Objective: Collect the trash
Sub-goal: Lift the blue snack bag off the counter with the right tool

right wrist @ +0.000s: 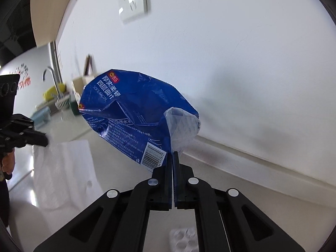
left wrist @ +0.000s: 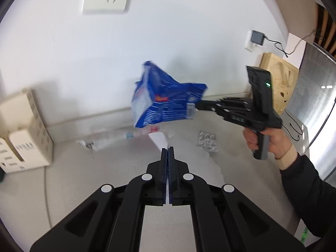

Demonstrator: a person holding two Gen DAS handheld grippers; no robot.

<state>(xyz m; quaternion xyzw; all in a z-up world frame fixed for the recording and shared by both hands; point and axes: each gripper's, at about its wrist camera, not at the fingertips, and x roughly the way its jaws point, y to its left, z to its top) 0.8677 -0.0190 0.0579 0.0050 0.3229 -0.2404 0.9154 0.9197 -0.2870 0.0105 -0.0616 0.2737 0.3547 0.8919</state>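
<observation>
My counter point(left wrist: 69, 180) is a pale, glossy top that runs up to the white wall, with a low lip along the joint. A white bag point(right wrist: 63, 168) lies spread flat on it. Past the bag, near the wall, a clear wrapper point(left wrist: 109, 138) with red and blue print lies flat. To its right sits a silver blister pack point(left wrist: 208, 141), apart from both. At the left edge a cream box point(left wrist: 25, 134) stands against the wall. Far along the counter I see a sink tap point(right wrist: 51, 77) and a dish rack point(right wrist: 63, 103).
</observation>
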